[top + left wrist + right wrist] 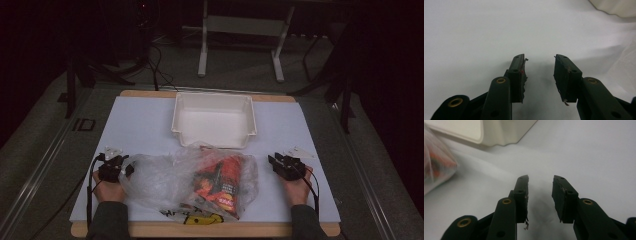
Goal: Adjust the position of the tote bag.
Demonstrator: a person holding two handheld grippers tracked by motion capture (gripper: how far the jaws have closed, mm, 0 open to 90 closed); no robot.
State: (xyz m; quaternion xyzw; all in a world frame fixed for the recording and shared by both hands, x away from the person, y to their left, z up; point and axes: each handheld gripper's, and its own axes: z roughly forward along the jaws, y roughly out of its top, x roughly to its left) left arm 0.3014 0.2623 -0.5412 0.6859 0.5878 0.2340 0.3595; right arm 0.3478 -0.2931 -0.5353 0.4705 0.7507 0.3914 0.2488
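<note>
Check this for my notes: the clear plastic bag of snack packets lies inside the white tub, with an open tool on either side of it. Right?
Not quite. The high view shows the plastic bag lying on the white mat in front of the tub, not inside it. The left tool and right tool do flank it, both open.

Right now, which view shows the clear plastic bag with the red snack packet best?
The high view: the whole clear plastic bag lies between the two grippers, with the red snack packet visible inside. The right gripper view catches just a blurred edge of it at far left; the left gripper view gets faint film at right.
</note>
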